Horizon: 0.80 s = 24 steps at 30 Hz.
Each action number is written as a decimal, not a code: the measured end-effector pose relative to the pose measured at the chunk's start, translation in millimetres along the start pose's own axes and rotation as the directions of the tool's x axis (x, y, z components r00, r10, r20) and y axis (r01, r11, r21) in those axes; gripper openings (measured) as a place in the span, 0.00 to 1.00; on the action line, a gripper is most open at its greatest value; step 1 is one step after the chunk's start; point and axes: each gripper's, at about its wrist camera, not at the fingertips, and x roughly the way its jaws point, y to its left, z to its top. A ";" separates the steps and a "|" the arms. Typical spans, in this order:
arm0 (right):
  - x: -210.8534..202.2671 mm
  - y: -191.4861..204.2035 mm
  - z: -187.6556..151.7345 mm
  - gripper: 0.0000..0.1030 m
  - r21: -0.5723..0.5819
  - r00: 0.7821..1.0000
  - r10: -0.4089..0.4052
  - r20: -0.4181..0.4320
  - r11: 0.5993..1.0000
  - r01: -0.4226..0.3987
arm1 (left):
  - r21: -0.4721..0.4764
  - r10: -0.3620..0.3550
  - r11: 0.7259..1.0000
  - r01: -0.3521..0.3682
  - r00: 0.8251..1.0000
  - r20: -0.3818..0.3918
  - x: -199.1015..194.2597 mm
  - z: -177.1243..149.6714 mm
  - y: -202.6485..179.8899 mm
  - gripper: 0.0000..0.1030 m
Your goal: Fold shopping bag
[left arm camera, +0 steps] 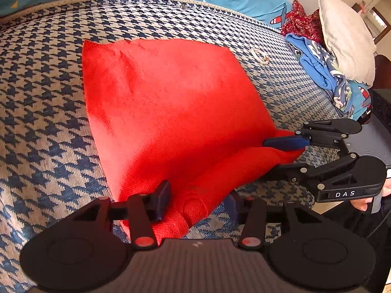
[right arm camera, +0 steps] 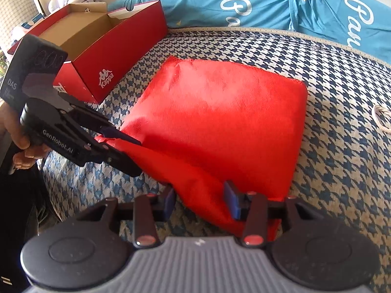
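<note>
A red fabric shopping bag (left arm camera: 171, 102) (right arm camera: 220, 122) lies flat on a blue-and-white houndstooth bed cover (left arm camera: 48, 122) (right arm camera: 342, 158), with its near edge slightly raised. My left gripper (left arm camera: 196, 202) (right arm camera: 138, 158) stands open at the near left corner, with a bunched fold of the bag between its blue pads; cover shows beside the right pad. My right gripper (right arm camera: 200, 201) (left arm camera: 267, 157) is open at the near right corner, one blue finger above the fabric and one below. A hand holds each gripper.
An open red Kappa shoe box (right arm camera: 117, 56) sits left of the bag. On the right lie a pile of clothes (left arm camera: 317, 68) and a grey pillow (left arm camera: 347, 41). A white string loop (left arm camera: 260, 56) (right arm camera: 381, 119) lies near the bag. Blue bedding (right arm camera: 244, 2) lines the far side.
</note>
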 end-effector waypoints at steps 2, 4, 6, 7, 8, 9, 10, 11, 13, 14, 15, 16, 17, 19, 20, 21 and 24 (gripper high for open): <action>-2.3 0.5 -0.5 0.44 -0.001 1.000 0.005 0.012 1.000 -0.005 | -0.015 -0.010 1.000 0.010 1.000 -0.022 1.3 3.9 2.1 0.44; -4.0 0.9 -1.2 0.44 -0.002 1.000 0.007 0.020 1.000 -0.007 | -0.020 -0.013 1.000 0.012 0.999 -0.039 2.3 6.5 2.4 0.44; -3.8 -0.6 -1.2 0.44 0.018 1.000 0.005 0.025 1.000 -0.006 | -0.015 -0.007 1.000 0.006 0.999 -0.050 2.8 8.0 1.0 0.44; -3.2 -3.8 -1.0 0.43 0.052 1.000 0.009 0.025 0.999 -0.010 | -0.013 -0.003 1.000 0.003 0.998 -0.056 3.1 8.7 0.2 0.44; -2.7 -6.6 -0.5 0.43 0.082 1.000 0.014 0.025 0.997 -0.016 | -0.011 0.000 1.000 -0.001 0.998 -0.062 3.4 9.4 -0.5 0.44; -2.7 -7.7 -0.2 0.42 0.095 1.000 0.015 0.026 0.995 -0.017 | -0.008 0.003 1.000 -0.004 0.998 -0.068 3.7 10.1 -1.2 0.44; -2.5 -8.1 -0.1 0.42 0.102 1.000 0.013 0.028 0.995 -0.016 | -0.006 0.006 1.000 -0.007 0.997 -0.074 4.0 10.8 -2.0 0.44; -2.2 -8.5 -0.1 0.42 0.110 0.999 0.010 0.030 0.994 -0.013 | -0.003 0.009 1.000 -0.010 0.997 -0.080 4.3 11.5 -2.7 0.45; -0.3 -12.8 0.6 0.41 0.162 1.000 0.013 0.028 0.987 -0.017 | 0.002 0.016 1.000 -0.016 0.996 -0.092 4.9 13.0 -4.2 0.45; 0.3 -14.4 0.9 0.41 0.177 1.000 0.015 0.026 0.984 -0.019 | 0.004 0.019 1.000 -0.019 0.995 -0.097 5.2 13.7 -4.9 0.45; 0.9 -15.7 1.5 0.41 0.190 1.000 0.016 0.023 0.982 -0.020 | 0.006 0.023 1.000 -0.022 0.994 -0.103 5.5 14.4 -5.7 0.45; 1.4 -16.3 2.0 0.41 0.199 1.000 0.015 0.021 0.980 -0.019 | 0.018 0.029 0.999 -0.027 0.995 -0.095 5.2 13.0 -7.6 0.45; 1.8 -16.6 2.3 0.41 0.203 1.000 0.013 0.019 0.979 -0.017 | 0.030 0.035 0.999 -0.033 0.996 -0.086 4.9 11.5 -9.6 0.45; 2.8 -17.1 2.9 0.41 0.212 1.000 0.010 0.015 0.977 -0.013 | 0.066 0.057 0.996 -0.055 0.997 -0.044 3.5 4.8 -15.2 0.46; 3.4 -17.3 3.3 0.41 0.215 1.000 0.009 0.012 0.976 -0.011 | 0.091 0.074 0.993 -0.073 0.997 -0.013 2.4 -0.2 -18.9 0.46; 4.1 -17.5 3.7 0.41 0.219 1.000 0.007 0.009 0.976 -0.009 | 0.115 0.090 0.989 -0.092 0.996 0.018 1.2 -5.1 -22.7 0.47; 6.2 -15.6 4.6 0.40 0.212 1.000 0.000 0.004 0.977 -0.001 | 0.167 0.139 0.973 -0.157 0.984 0.114 -0.3 -21.8 -33.4 0.48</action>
